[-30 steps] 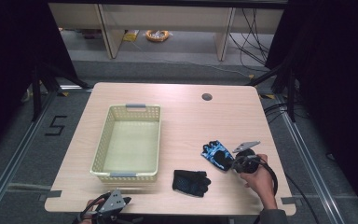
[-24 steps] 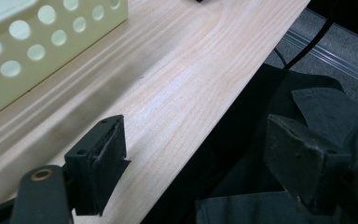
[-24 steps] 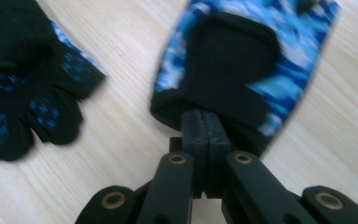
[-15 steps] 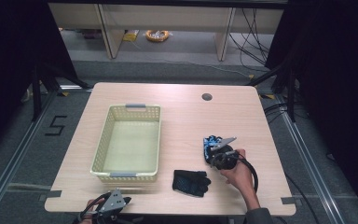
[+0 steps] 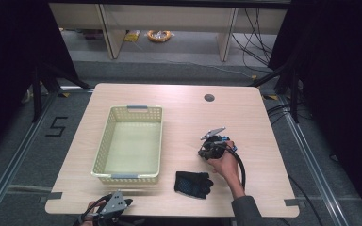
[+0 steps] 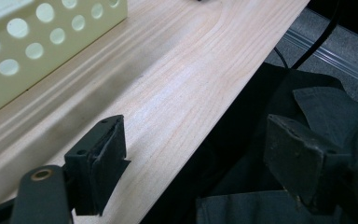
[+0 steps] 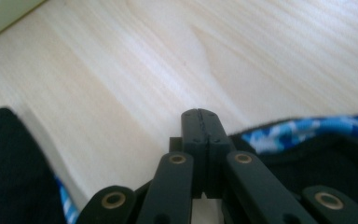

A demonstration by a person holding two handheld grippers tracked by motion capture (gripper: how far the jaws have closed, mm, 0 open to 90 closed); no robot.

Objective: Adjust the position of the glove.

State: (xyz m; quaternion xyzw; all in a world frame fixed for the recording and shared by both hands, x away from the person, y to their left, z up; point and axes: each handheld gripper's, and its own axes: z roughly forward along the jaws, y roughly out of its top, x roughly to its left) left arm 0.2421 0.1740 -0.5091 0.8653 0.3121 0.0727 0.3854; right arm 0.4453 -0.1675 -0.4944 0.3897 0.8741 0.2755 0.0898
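Table [image 5: 184, 117] carried the cream basket [image 5: 130, 142] on its left half, nothing inside it. Black glove [image 5: 193, 183] lay flat near the front edge. I had the right gripper [image 7: 200, 115] on the blue-patterned glove [image 7: 303, 128], jaws pressed together, seemingly pinching its edge. Left gripper [image 6: 193, 154] idled off the front edge, jaws spread. Pickup step; next I judged a lift toward the basket.

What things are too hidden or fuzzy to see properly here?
- Blue glove: high view, mostly hidden under the right gripper.
- Whether the shut right gripper pinches glove cloth: right gripper view, too blurred to tell.
- Left gripper: high view, cut off by the bottom edge.
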